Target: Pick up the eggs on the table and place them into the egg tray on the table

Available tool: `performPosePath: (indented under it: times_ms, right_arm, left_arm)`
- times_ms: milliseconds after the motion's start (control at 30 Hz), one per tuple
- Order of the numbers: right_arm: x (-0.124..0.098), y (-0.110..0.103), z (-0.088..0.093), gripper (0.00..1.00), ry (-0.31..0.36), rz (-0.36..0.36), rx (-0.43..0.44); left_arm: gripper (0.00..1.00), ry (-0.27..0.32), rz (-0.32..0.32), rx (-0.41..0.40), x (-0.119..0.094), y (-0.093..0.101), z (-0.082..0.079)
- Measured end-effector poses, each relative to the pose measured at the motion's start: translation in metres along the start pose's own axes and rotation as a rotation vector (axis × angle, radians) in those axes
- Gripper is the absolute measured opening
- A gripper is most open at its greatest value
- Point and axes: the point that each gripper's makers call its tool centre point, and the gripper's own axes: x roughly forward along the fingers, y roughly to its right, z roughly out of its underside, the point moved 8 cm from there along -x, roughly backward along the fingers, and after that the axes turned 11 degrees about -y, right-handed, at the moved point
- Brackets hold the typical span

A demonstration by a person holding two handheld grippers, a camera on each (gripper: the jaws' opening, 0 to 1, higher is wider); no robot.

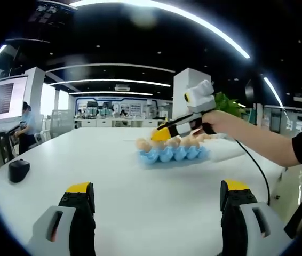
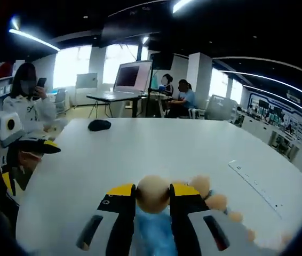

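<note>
Egg [image 2: 152,193]: pale tan, clamped between the yellow-tipped jaws of the right hand-held gripper [image 2: 152,198], directly above the tray.
Egg tray [image 1: 172,154]: light blue, resting on the white desk [image 1: 140,186], with several other eggs [image 1: 192,142] seated in its cups.
Right hand-held gripper: closed on the egg; in the left gripper view it reaches in from the right, held by a person's hand [image 1: 220,121], its tip over the tray's left end.
Left hand-held gripper [image 1: 157,205]: jaws spread wide apart, nothing between them, held above bare desk, well short of the tray.
Black mouse [image 1: 18,170]: on the desk's far left, well apart from the tray.
Background: people sit at other desks near a monitor [image 2: 132,76].
</note>
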Motion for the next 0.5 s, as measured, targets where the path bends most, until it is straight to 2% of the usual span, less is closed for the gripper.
performPosePath:
  times_ms: [300, 500]
  right_arm:
    - [0.016, -0.002, 0.018, 0.27, -0.036, -0.029, 0.046]
    - [0.021, -0.004, 0.020, 0.27, -0.057, -0.035, 0.045]
  left_arm:
    - [1.00, -0.016, 0.010, 0.024, -0.002, -0.001, 0.000]
    - [1.00, -0.013, 0.009, 0.020, -0.001, -0.002, -0.001]
